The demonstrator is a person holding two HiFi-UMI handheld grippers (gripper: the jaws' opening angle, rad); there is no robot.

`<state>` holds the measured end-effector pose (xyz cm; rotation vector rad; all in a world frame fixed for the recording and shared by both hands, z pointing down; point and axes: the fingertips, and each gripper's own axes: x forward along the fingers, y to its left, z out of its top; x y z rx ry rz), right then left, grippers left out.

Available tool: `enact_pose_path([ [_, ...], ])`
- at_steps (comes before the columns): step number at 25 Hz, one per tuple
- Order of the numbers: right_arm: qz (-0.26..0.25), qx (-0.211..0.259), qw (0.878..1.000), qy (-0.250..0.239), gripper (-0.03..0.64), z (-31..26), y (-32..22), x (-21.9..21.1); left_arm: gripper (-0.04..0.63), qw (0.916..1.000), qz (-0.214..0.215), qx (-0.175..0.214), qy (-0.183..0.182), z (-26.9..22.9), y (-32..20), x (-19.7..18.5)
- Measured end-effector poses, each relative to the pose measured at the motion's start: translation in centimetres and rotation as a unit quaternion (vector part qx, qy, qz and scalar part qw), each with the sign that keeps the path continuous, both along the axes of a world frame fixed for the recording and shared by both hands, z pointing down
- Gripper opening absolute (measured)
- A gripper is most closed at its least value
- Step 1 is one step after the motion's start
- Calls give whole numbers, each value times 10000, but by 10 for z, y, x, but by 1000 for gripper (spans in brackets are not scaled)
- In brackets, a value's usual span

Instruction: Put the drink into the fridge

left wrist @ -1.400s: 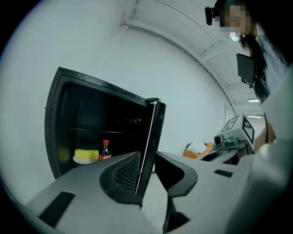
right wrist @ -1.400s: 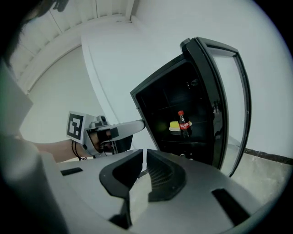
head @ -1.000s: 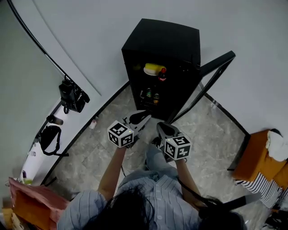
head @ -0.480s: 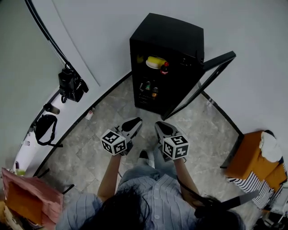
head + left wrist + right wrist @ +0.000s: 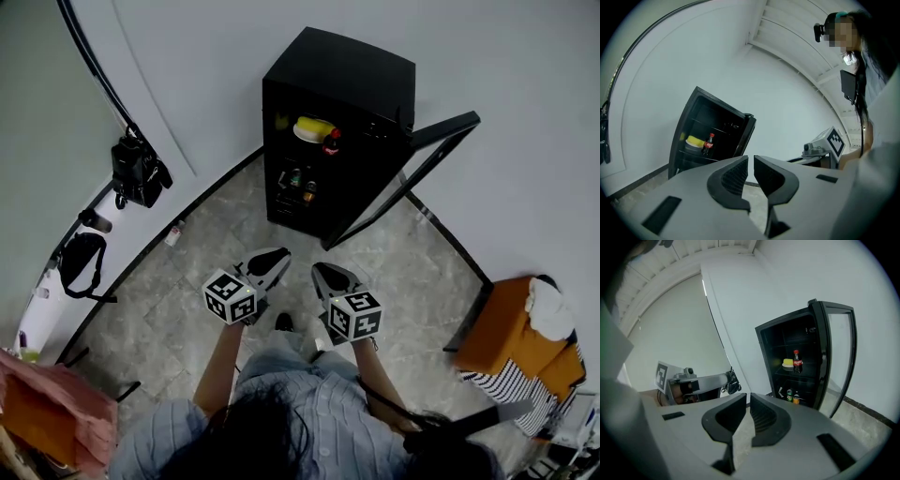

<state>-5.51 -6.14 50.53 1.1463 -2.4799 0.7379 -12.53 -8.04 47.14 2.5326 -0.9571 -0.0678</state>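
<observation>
Drink bottle with a red cap and a red label stands upright on the upper shelf inside the black fridge, just beside a yellow thing on a plate, and no gripper touches it. At the far left of the head view a black camera bag hangs on the wall, and lower down a second black bag lies by the wall, with an orange-pink bag in the bottom corner. On the lower shelf of the fridge some small cans and bottles stand together. The glass door of the fridge stands wide open to the right. In front of the fridge, well apart from it, the person holds both grippers over the grey stone floor. The left gripper points toward the fridge; its fingers have just been closing and now only a thin slit is between them, with nothing inside. The right gripper is just beside it, and its fingers are also almost together and hold nothing. At the far right an orange chair stands near the wall with a striped cloth on it.
</observation>
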Motion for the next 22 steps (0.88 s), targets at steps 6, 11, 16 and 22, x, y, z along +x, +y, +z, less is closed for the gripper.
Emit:
enact_pose_path([
  [6, 47, 79, 9999, -68, 35, -10, 7, 19, 41, 10000, -37, 45, 11, -10, 7, 17],
  [11, -52, 161, 9998, -135, 35, -19, 26, 29, 36, 9999, -84, -44, -95, -12, 36, 33],
  [16, -177, 329, 9990, -235, 35, -34, 52, 39, 32, 9997, -121, -75, -172, -12, 67, 51],
  [22, -291, 388, 9984, -304, 35, -40, 101, 56, 26, 9994, -197, -111, -276, -16, 111, 63],
])
